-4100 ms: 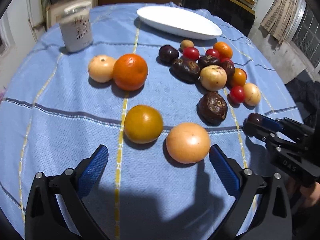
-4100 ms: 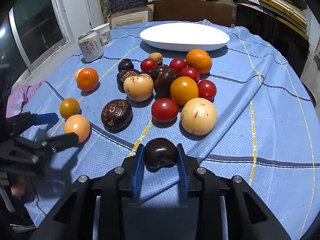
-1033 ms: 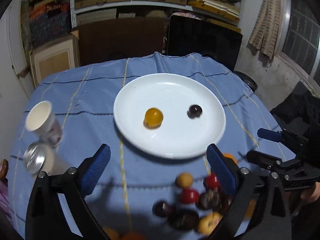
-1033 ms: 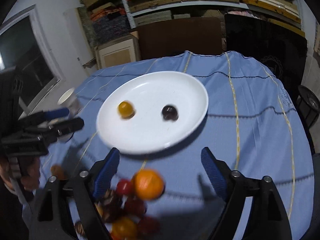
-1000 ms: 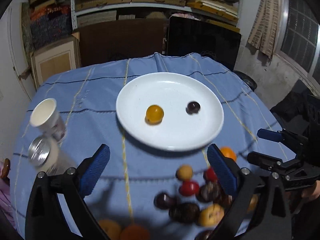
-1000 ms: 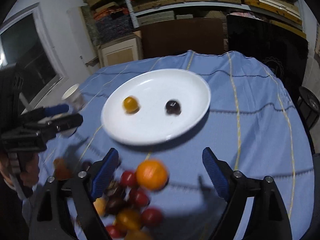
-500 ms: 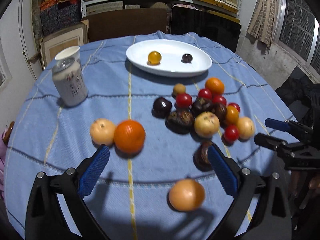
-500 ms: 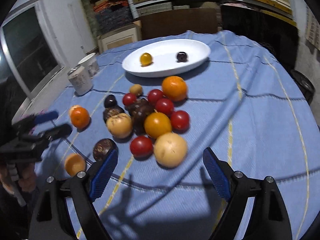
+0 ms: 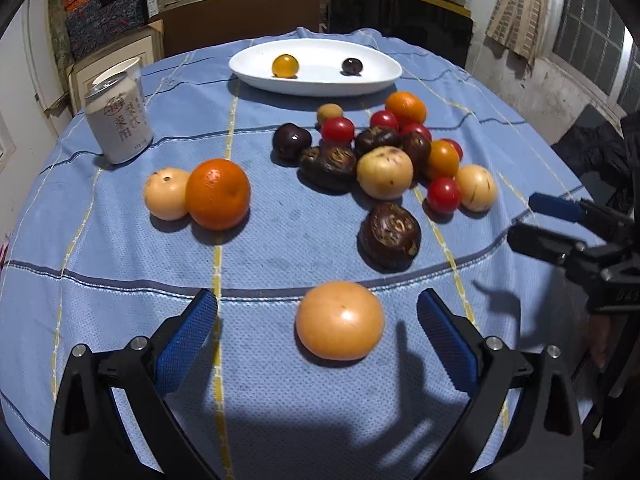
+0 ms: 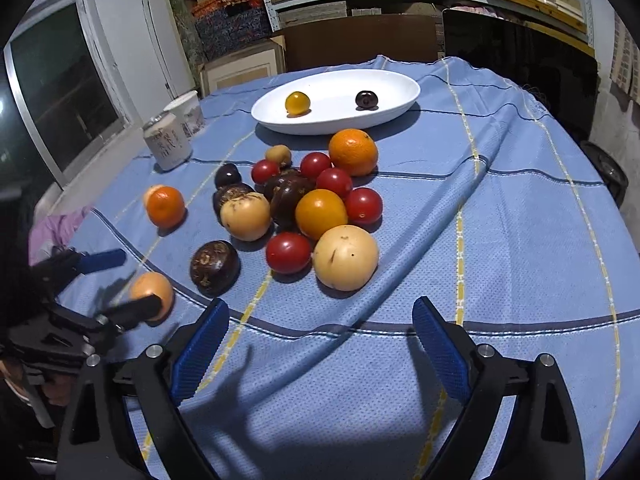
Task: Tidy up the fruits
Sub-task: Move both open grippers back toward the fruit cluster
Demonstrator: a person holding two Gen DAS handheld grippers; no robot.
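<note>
Fruits cover the blue cloth on the desk (image 9: 100, 248) — two already lie on the white plate (image 9: 384, 76), a small yellow-orange one (image 9: 285, 65) and a small dark one (image 9: 352, 66), well apart. Off the plate, a pale orange fruit (image 9: 340, 320) sits between the wide-apart fingers of the left gripper (image 9: 318, 332), touched by neither. Beyond it lie one wrinkled dark fruit (image 9: 390, 236), an orange (image 9: 218, 193) touching a pale fruit (image 9: 166, 193), and a tight cluster holding six red tomatoes. One can (image 9: 119, 122) stands at the left with a paper cup (image 10: 186, 114) behind it. The right gripper (image 10: 320, 344) is opening over bare cloth — nothing between its fingers.
</note>
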